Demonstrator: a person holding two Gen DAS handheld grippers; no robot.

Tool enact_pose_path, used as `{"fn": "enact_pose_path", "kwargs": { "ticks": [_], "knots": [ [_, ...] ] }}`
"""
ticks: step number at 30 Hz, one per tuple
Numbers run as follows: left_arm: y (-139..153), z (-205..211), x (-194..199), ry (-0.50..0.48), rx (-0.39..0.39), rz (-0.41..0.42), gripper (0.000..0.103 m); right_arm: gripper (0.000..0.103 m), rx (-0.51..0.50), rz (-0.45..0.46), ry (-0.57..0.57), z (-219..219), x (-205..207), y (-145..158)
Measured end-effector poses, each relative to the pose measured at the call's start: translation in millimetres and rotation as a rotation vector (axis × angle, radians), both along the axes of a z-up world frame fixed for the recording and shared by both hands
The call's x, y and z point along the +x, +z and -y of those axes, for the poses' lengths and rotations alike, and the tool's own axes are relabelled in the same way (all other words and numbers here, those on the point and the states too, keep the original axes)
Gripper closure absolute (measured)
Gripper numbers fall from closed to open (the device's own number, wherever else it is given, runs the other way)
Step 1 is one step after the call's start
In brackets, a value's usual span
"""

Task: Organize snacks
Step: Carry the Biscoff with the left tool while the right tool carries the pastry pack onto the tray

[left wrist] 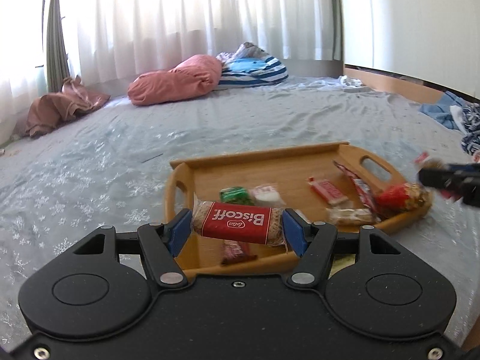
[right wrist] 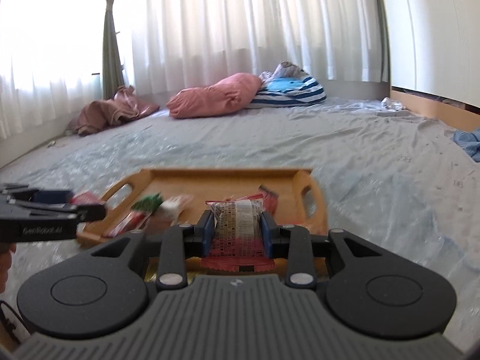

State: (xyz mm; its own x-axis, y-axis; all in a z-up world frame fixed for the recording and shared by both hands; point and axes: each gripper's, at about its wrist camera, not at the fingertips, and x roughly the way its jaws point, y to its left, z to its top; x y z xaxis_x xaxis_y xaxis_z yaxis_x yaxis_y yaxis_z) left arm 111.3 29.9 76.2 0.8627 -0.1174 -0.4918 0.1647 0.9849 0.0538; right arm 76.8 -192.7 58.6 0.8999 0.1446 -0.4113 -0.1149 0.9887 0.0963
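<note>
We hold the left gripper tilted a little downward over the near edge of the shallow wooden tray with cut-out handles, which lies on the pale blue patterned bedsheet. Its two blue pads pinch a red Biscoff biscuit packet with clear crimped ends crosswise by those ends, and the packet hangs above the tray floor, clear of it

On the tray beneath and beyond it we see a small green wrapped sweet, a white and pink wrapped sweet just beside it, a red and white flat wrapper, a long pale clear-wrapped bar near the front right rim, and a dark red packet at the near edge, partly hidden by the held biscuit

Our right gripper also points slightly downward, above the near side of the tray. Its blue pads press on the sides of a clear snack packet with printed text and a red lower edge, held upright between them. From the left wrist camera this gripper shows blurred at the right edge, beyond the tray's right handle

Far back, a pink pillow and a blue and white striped cushion rest near the white curtains
</note>
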Motion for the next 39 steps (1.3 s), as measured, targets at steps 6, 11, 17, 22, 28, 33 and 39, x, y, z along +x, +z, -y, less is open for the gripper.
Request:
{"fn": "enact_pose_path", "kwargs": {
  "ticks": [6,11,17,22,28,33,39],
  "knots": [
    [-9.6,-17.3,22.7,0.042,-0.044,-0.056,0.04,0.065,0.008,-0.029,-0.052,21.7,28.0,7.3],
    [-18.2,-19.6,41.6,0.052,-0.027,-0.088,0.04,0.065,0.012,-0.09,-0.078,35.8,59.9,8.8],
    [-27.9,-12.7,52.0,0.045,-0.008,-0.117,0.04,0.065,-0.024,-0.15,-0.1,42.2,97.5,4.9],
    [-23.2,-7.8,64.3,-0.002,0.072,-0.101,0.04,0.065,-0.072,-0.207,-0.09,38.6,122.4,-2.3],
    [-13.6,-17.5,96.0,0.024,-0.007,-0.142,0.04,0.065,-0.046,-0.279,-0.101,39.9,146.5,-10.0],
    [-8.4,-19.4,132.0,0.055,-0.089,-0.202,0.04,0.065,-0.012,-0.338,-0.12,40.7,166.8,-17.8],
    [-13.8,-4.2,171.4,0.1,-0.124,-0.249,0.04,0.063,-0.012,-0.371,-0.12,37.7,179.7,-25.0]
  ]
}}
